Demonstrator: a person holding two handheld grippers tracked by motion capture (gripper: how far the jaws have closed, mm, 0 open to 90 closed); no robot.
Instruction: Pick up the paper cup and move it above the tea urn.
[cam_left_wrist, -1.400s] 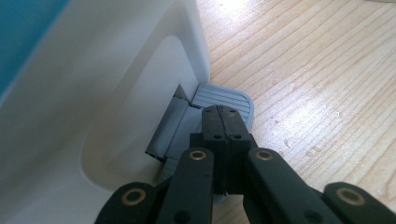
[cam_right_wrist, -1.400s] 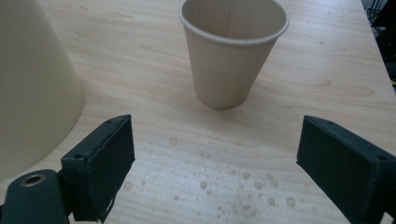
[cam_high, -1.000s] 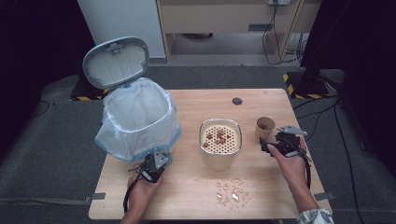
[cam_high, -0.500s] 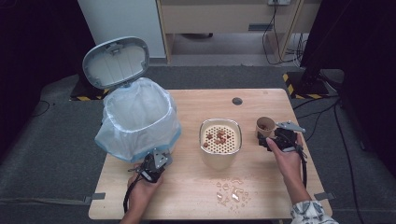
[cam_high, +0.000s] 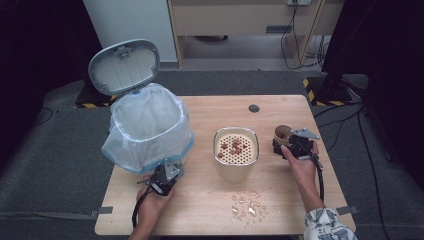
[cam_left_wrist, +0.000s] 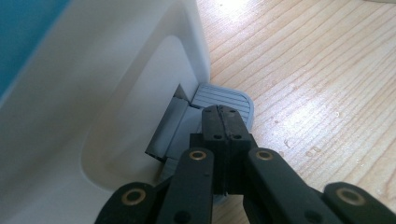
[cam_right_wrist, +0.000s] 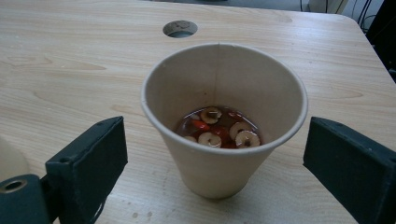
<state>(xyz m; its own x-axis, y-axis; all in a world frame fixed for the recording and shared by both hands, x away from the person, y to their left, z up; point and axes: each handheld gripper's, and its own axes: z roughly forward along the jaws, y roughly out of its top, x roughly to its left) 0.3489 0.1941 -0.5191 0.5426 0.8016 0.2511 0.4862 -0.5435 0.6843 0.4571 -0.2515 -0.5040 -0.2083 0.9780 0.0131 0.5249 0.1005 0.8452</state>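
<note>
Right tool (cam_right_wrist: 215, 158) spread wide around paper cup (cam_right_wrist: 224, 116) of fruit slices in liquid, upright on table (cam_right_wrist: 70, 70), pads clear of it; left tool (cam_left_wrist: 223, 122) clamped together, pressing grey bin pedal (cam_left_wrist: 224, 99).

Strainer pot (cam_high: 236, 159): mid-desk, brown bits on its perforated insert. Droplets (cam_high: 247, 204): on the desk (cam_high: 210, 115) near the pot, toward the front edge. Cable hole (cam_high: 254, 108): behind the pot, near the far edge.
</note>
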